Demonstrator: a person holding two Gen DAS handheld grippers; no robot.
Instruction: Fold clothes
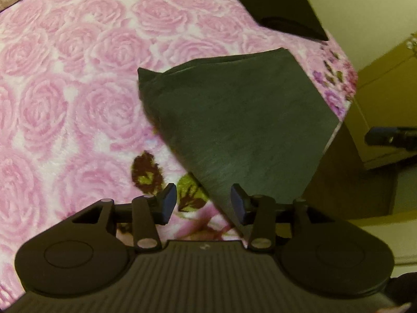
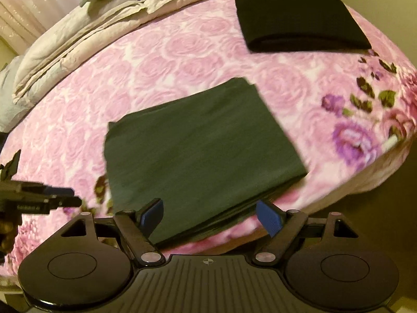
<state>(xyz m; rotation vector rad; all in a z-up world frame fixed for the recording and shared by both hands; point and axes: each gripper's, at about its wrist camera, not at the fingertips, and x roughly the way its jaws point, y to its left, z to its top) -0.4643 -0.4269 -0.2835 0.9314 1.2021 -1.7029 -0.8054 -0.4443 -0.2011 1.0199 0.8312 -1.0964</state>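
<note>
Both grippers, left gripper (image 1: 203,203) and right gripper (image 2: 211,216), released, folded dark-green garment (image 2: 203,143) lying flat, long axis diagonal.

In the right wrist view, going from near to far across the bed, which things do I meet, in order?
Open right gripper → folded dark green garment on the pink rose-patterned blanket → folded black garment → rumpled beige bedding at the far edge.

The right gripper (image 2: 209,217) is hovering with jaws apart, nothing between them, over the near edge of a folded dark green cloth rectangle (image 2: 203,154) lying on the pink rose-patterned blanket (image 2: 166,60). A folded black garment (image 2: 299,23) is lying at one o'clock; the left gripper (image 2: 62,200) is showing at nine o'clock
</note>
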